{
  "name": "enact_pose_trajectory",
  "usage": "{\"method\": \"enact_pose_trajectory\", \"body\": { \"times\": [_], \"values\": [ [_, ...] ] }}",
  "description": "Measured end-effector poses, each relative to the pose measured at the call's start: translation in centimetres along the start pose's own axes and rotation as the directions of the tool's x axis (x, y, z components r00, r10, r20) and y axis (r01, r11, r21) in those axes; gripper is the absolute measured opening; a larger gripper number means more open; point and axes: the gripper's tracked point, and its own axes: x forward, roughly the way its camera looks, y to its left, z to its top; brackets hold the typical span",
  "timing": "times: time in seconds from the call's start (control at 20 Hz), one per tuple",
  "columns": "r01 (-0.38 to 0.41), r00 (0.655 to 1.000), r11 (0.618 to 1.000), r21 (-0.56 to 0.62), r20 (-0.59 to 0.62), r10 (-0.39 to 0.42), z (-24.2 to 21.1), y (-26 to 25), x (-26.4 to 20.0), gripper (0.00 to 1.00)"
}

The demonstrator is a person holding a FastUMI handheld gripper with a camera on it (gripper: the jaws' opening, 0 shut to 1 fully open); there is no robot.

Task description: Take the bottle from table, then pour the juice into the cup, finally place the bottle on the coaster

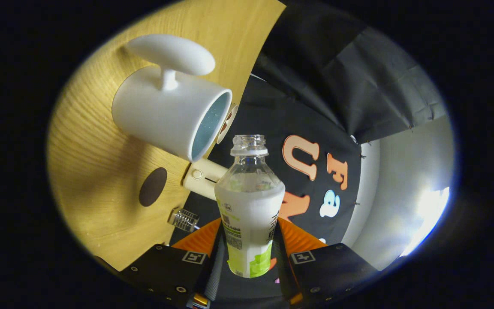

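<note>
My gripper (249,246) is shut on the bottle (250,210), with a finger pressing on each side of its labelled lower body. The bottle has a clear neck and an uncapped mouth. The view is rolled, so the wooden table (97,171) stands to the side and the bottle lies about level with it. The white cup (161,116), with a handle and a blue inside, stands on the table. Its open rim lies just beside and below the bottle's mouth. Whether juice is flowing I cannot tell. A dark round coaster (152,186) lies on the table beyond the left finger.
A small clear cap (183,219) lies on the table near the left finger. A cream-coloured fitting (202,176) sits at the table's edge between the cup and the bottle. Black cloth and a pale wall stand behind.
</note>
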Motion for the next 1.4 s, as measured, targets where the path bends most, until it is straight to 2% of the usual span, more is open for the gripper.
{"method": "enact_pose_trajectory", "body": {
  "times": [0.1,0.2,0.3,0.4,0.65,0.8,0.85,1.15,1.2,1.3,1.4],
  "values": [
    [-0.037,0.999,0.988,0.149,-0.020,0.040,-0.1,0.7,0.2,0.57],
    [-0.081,0.993,0.941,0.329,-0.050,0.103,-0.7,1.8,0.6,0.57],
    [-0.068,0.990,0.904,0.421,-0.086,0.114,-1.4,1.5,1.4,0.57],
    [-0.056,0.988,0.843,0.535,-0.092,0.123,-1.5,0.9,2.1,0.57],
    [0.001,0.985,0.578,0.816,-0.100,0.138,-2.8,-0.7,4.4,0.57],
    [0.029,0.987,0.381,0.924,-0.087,0.135,-3.3,-1.1,6.2,0.57],
    [0.037,0.986,0.326,0.945,-0.088,0.143,-3.6,-0.7,6.9,0.57],
    [0.090,0.968,-0.079,0.993,-0.068,0.243,-5.1,3.5,10.6,0.57],
    [0.097,0.965,-0.133,0.986,-0.061,0.254,-5.3,4.1,10.8,0.57],
    [0.100,0.961,-0.215,0.971,-0.038,0.274,-5.3,5.6,11.6,0.57],
    [0.104,0.952,-0.249,0.963,-0.024,0.307,-4.9,7.4,11.8,0.57]
  ]
}}
